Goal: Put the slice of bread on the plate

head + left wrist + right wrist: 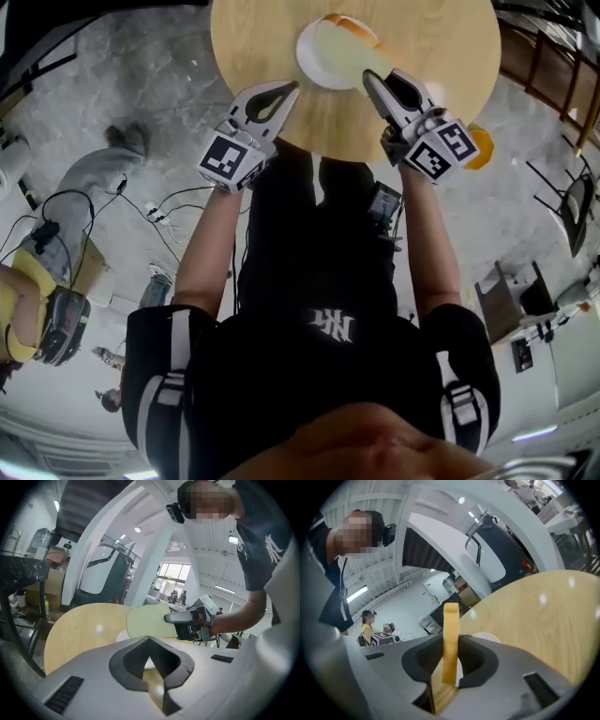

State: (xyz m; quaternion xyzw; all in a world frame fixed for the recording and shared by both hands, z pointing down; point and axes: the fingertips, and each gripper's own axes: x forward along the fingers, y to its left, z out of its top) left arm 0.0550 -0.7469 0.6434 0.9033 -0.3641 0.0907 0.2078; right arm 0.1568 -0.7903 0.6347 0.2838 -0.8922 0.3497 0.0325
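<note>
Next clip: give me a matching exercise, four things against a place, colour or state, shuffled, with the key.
1 bread slice
2 plate
3 left gripper
4 table

A round, light wood
B clamped in the right gripper
C white, on the table
D nothing between its jaws

Pairs: 1-B, 2-C, 3-D, 4-A

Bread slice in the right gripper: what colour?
Pale yellow bread slice, face-on; shows best in the left gripper view.
</note>
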